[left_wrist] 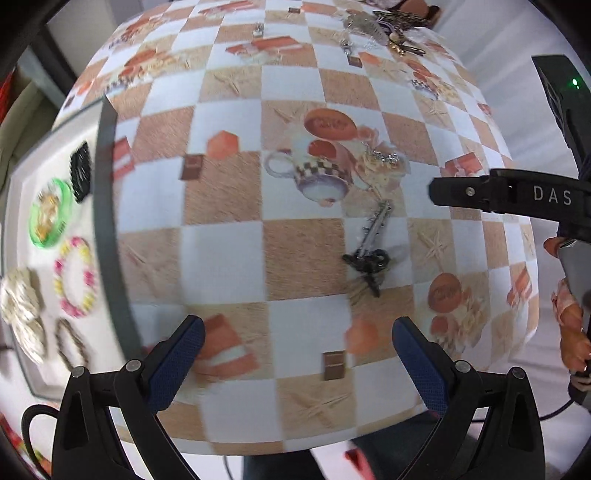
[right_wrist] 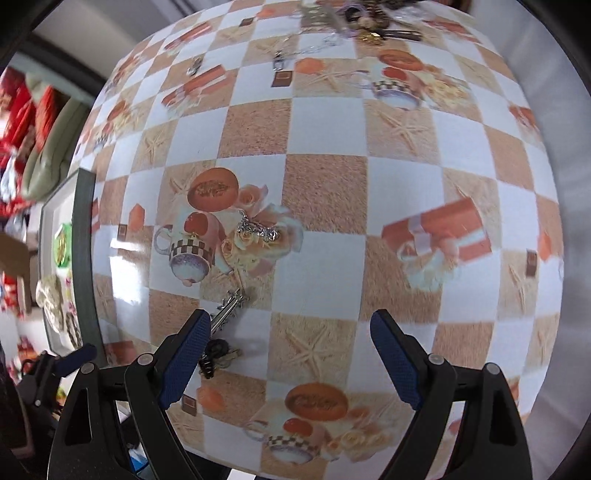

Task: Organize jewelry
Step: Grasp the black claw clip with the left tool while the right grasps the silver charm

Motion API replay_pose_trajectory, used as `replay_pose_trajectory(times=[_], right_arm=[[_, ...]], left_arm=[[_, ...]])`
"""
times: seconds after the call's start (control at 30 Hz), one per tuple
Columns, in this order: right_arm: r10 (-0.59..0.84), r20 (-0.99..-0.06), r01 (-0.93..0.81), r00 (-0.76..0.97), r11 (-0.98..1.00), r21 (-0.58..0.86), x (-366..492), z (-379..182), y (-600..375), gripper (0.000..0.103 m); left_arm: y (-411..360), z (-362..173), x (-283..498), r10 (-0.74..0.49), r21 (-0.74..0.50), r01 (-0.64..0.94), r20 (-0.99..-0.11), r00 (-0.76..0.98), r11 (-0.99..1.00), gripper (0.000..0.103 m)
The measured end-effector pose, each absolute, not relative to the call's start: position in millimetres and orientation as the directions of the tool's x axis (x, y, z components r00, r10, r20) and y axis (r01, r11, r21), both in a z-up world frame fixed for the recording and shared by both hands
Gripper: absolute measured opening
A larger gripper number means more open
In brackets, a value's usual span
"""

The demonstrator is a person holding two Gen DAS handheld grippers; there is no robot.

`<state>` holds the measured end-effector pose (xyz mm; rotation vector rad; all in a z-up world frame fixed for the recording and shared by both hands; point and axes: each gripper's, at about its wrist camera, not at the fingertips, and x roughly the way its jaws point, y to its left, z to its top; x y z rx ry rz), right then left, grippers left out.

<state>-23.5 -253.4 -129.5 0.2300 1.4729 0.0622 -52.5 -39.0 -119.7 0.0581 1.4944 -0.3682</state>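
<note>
Glossy checkered tablecloth [left_wrist: 303, 258] | spiky silver necklace [left_wrist: 375, 229] | both tongs [left_wrist: 297, 354] [right_wrist: 286, 347] wide, empty

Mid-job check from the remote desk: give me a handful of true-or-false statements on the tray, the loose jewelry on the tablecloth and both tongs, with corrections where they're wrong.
1. Both tongs stand open with nothing between their pads. True: the left tongs and the right tongs are both empty.
2. The green bangle lies loose on the checkered tablecloth. False: it lies in the white tray with the pink and yellow bracelet.
3. A silver chain with a dark end lies on the tablecloth outside the tray. True.
4. The right tongs are clamped on that chain. False: the chain lies beside their left finger, unheld.
5. The tray is empty. False: several bracelets lie in it.
6. A tangled jewelry pile sits at the far table edge. True.
</note>
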Motion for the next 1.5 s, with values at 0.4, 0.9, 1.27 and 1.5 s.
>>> replay_pose_trajectory(times=[0.4,0.9,1.27,1.5], right_arm=[[0.210,-0.973,-0.076,0.095,0.976,0.203,6,-144,-247,0.076],[0.165,-0.982,-0.204,0.096,0.969,0.143,30,-165,-217,0.063],[0.088,-0.986,-0.230,0.139,0.972,0.054,30,-167,-198,0.054],[0.031,-0.985,-0.216,0.171,0.976,-0.007,38,-166,-195,0.029]], left_arm=[[-72,-138,-61,-0.166,-0.157,0.156,-0.985,0.045,0.975,0.091],[-70,-161,-49,-0.173,-0.168,0.087,-0.984,0.049,0.982,0.067],[-80,-157,-29,-0.201,-0.194,0.118,-0.978,0.047,0.974,0.043],[-85,-160,-11,-0.184,-0.174,0.127,-0.981,0.069,0.977,0.041]])
